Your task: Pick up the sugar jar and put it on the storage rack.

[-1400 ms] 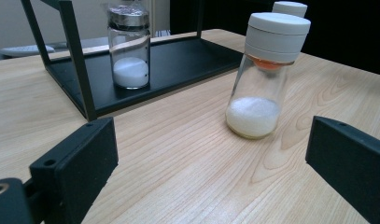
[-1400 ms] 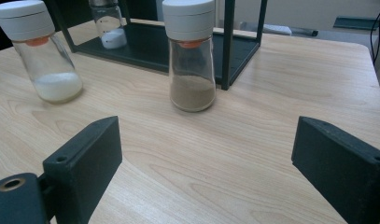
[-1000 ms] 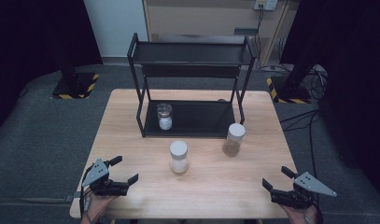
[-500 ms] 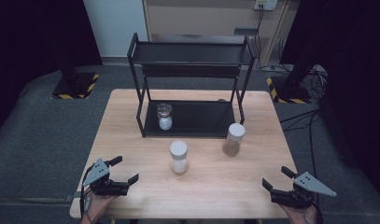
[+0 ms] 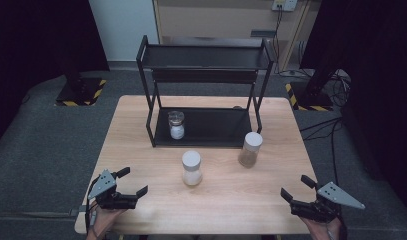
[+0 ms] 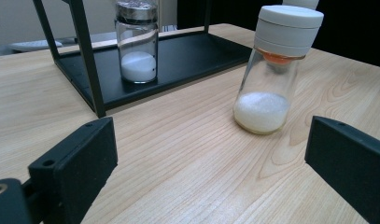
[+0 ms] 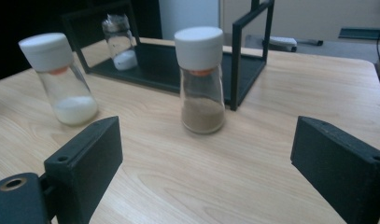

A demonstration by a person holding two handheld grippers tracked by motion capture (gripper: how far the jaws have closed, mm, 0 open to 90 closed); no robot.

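Two shakers stand upright on the worktop [image 5: 141, 125] before the rack [image 5: 206, 127]: white-powder shaker [image 5: 191, 168] facing the left gripper [image 5: 125, 182], brown-powder shaker [image 5: 250, 149] facing the right gripper [image 5: 297, 187]. Both sets of fingers gape wide, empty, well apart from them; likely staged for shelving.

Lab recording space, black curtains [image 5: 36, 35], hazard-taped stand bases [image 5: 81, 92], trailing cables [image 5: 336, 125]
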